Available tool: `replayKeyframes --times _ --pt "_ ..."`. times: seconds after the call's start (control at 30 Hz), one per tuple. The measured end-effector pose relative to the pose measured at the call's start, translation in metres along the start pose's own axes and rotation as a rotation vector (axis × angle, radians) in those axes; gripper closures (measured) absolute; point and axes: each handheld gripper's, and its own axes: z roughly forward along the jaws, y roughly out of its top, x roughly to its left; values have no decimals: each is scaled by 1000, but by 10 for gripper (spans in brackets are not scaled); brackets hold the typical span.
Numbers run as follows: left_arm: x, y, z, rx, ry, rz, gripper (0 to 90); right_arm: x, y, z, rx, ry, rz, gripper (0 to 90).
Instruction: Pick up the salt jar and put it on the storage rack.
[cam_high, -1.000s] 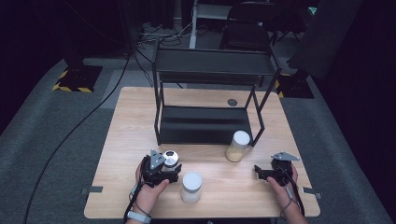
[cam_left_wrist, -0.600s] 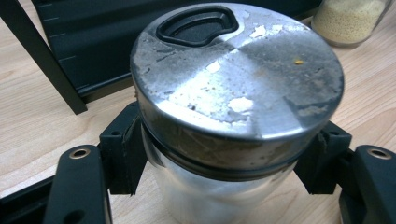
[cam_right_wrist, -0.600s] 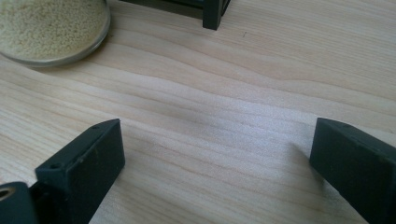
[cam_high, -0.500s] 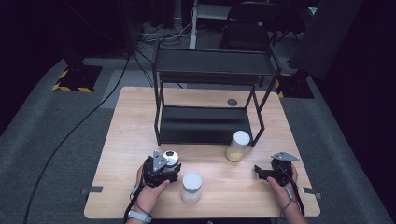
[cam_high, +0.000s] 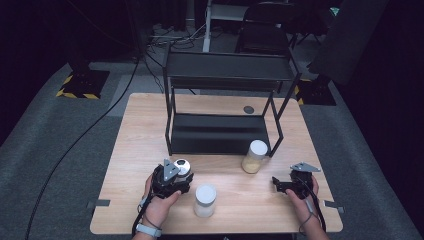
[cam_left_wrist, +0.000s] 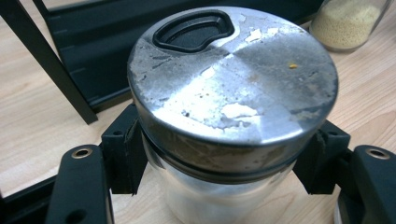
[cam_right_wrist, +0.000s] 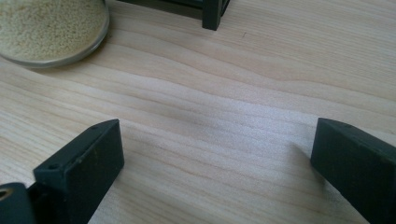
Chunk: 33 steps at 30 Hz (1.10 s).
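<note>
A: Steel-lidded jar (cam_left_wrist: 233, 107) sits near the table's (cam_high: 140, 150) front-left, left gripper (cam_high: 172, 179) clamped on its glass — white-lidded jar (cam_high: 205, 200) just beside, rack (cam_high: 225, 132) behind.

B: Right gripper (cam_right_wrist: 215, 154) gapes wide, holding nothing (its view catches the grain jar (cam_right_wrist: 51, 28) base).

A black two-tier metal rack (cam_high: 227, 105) stands on the back half of the pale wooden table (cam_high: 135, 145), with a small dark round disc (cam_high: 248, 109) on the table behind its lower shelf. Just before the rack's front right leg stands a clear glass jar of yellowish grains with a white lid (cam_high: 255, 156); before the rack's front left leg, a clear glass jar with a worn silver metal lid (cam_left_wrist: 233, 88) sits between the jaws of the black left gripper (cam_high: 172, 179). A clear jar with a white lid (cam_high: 205, 200) stands near the front edge just right of that gripper, and the black right gripper (cam_high: 287, 185) rests on the table well to the right, before and right of the grain jar.
</note>
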Motion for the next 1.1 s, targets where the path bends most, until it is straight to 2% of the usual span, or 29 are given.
replayKeyframes --times 0.33,0.67,1.1 --pt "-1 18 -7 -4 20 32 306 0 0 0 0 0 0 22" --pt "4 35 -13 -36 12 41 305 0 0 0 0 -1 1 22" --pt "12 60 -12 -39 -5 50 305 1 0 0 0 -3 2 21"
